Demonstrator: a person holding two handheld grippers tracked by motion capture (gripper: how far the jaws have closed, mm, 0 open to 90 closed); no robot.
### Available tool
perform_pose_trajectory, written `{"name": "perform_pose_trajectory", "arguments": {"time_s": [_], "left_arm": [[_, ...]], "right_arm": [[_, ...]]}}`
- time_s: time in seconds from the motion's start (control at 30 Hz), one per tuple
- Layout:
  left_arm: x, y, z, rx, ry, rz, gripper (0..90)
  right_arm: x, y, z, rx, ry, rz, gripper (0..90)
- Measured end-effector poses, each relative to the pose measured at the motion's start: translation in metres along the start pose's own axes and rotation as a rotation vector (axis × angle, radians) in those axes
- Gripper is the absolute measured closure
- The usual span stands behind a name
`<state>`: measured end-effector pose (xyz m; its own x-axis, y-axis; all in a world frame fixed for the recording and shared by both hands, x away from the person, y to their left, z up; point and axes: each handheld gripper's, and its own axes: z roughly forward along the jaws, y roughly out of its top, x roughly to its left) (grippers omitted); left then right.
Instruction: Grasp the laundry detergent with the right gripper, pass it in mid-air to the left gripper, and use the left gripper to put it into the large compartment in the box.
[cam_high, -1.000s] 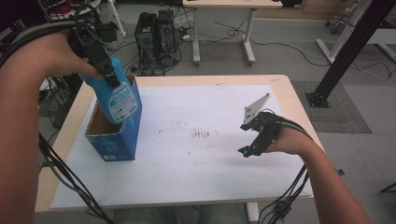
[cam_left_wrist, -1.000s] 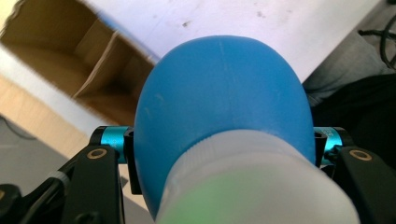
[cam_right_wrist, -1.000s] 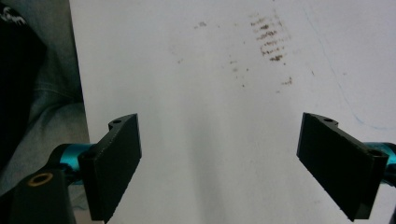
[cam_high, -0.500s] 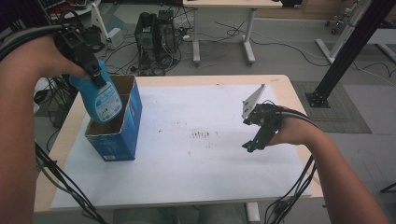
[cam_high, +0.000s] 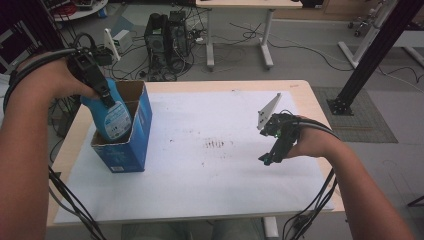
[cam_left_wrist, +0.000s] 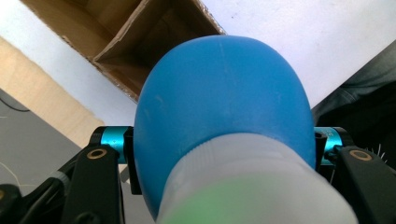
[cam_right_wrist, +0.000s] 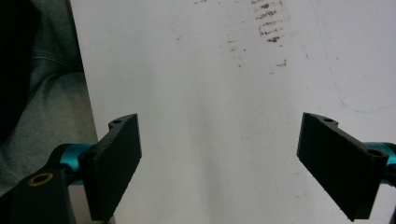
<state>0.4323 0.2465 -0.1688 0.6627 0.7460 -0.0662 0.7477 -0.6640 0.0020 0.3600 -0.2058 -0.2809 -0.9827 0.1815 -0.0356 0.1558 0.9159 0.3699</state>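
A blue bottle (cam_high: 114, 118) with a pale label and white cap hangs tilted, its lower half inside an open blue cardboard box (cam_high: 136, 142) at the table's left. My left gripper (cam_high: 101, 89) is shut on the bottle's upper part. In the left gripper view the bottle (cam_left_wrist: 224, 102) bulges between the two jaws, with the box's brown inside (cam_left_wrist: 140, 42) beyond it. My right gripper (cam_high: 267, 159) hovers low over the white sheet at the right, open, with nothing between its fingers. The right gripper view has that gripper (cam_right_wrist: 219, 163) spread wide above bare sheet.
A white sheet (cam_high: 215, 195) covers the wooden table, with small brown marks (cam_high: 216, 145) near its middle. Beyond the far edge stand computer towers (cam_high: 167, 35) amid cables and another table's legs (cam_high: 237, 37). A black frame post (cam_high: 370, 55) rises at the right.
My left hand has moved down and a little left, sinking the blue bottle from above the box into its opening. The right hand has stayed about where it was.
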Motion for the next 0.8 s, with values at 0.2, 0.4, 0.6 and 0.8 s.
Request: {"name": "perform_pose_trajectory", "arguments": {"time_s": [0.2, 0.4, 0.6, 0.8], "left_arm": [[0.003, 0.003, 0.018, 0.031, 0.014, 0.055, 39.0], [0.005, 0.007, 0.038, 0.043, 0.010, 0.093, 39.0], [0.009, 0.009, 0.062, 0.061, -0.004, 0.119, 39.0], [0.011, 0.011, 0.085, 0.066, -0.002, 0.146, 38.9]], "right_arm": [[0.002, 0.000, 0.001, 0.002, -0.002, 0.003, 13.0], [0.003, 0.002, 0.003, 0.005, 0.003, -0.004, 13.0], [0.003, 0.002, 0.004, 0.009, 0.002, 0.004, 13.0], [0.002, 0.001, 0.006, 0.018, 0.003, 0.001, 13.0]]}}
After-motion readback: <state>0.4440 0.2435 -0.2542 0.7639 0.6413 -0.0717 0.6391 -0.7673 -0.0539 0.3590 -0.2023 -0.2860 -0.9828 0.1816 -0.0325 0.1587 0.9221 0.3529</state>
